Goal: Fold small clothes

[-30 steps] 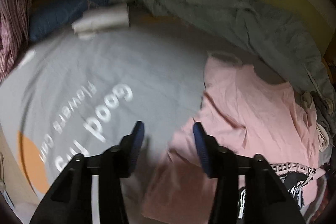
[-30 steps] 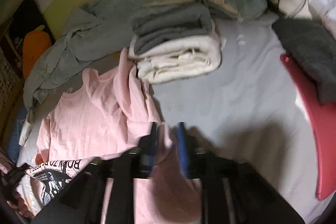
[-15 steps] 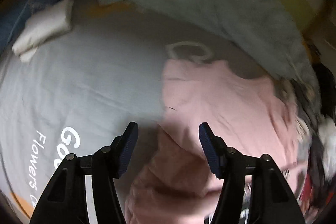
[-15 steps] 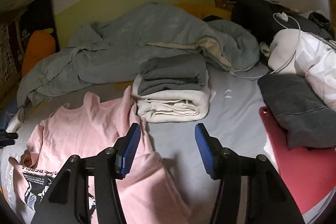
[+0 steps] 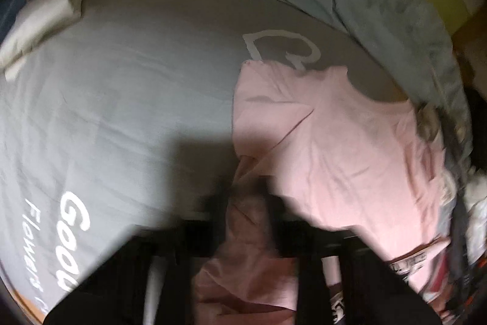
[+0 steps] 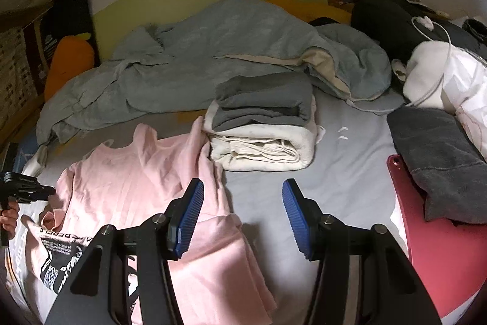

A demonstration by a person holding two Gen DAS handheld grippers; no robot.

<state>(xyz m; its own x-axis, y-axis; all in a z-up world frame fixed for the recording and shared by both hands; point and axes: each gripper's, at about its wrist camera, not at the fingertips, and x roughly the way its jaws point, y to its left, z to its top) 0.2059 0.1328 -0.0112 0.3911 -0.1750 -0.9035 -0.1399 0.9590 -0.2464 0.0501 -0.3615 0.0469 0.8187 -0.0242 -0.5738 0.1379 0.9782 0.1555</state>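
Observation:
A pink T-shirt (image 5: 334,142) lies spread on the grey bed sheet (image 5: 106,111), back side up, with its printed hem toward me. My left gripper (image 5: 246,203) is shut on a bunched fold at the shirt's left edge, and pink cloth shows between the blurred fingers. In the right wrist view the same pink T-shirt (image 6: 137,172) lies at the lower left, and the left gripper (image 6: 30,191) shows at the far left edge with a hand below it. My right gripper (image 6: 242,212) hangs open above the sheet, holding nothing. The shirt's right side lies under its left finger.
A folded stack of grey and cream clothes (image 6: 261,124) sits just beyond the shirt. Behind it lies a rumpled blue-grey duvet (image 6: 228,51). A dark grey garment (image 6: 435,154) rests on a red board (image 6: 432,249) at the right. A folded white cloth (image 5: 45,17) lies far left.
My left gripper moved right over the shirt's edge and closed on it. My right gripper let go of the pink cloth, opened and rose.

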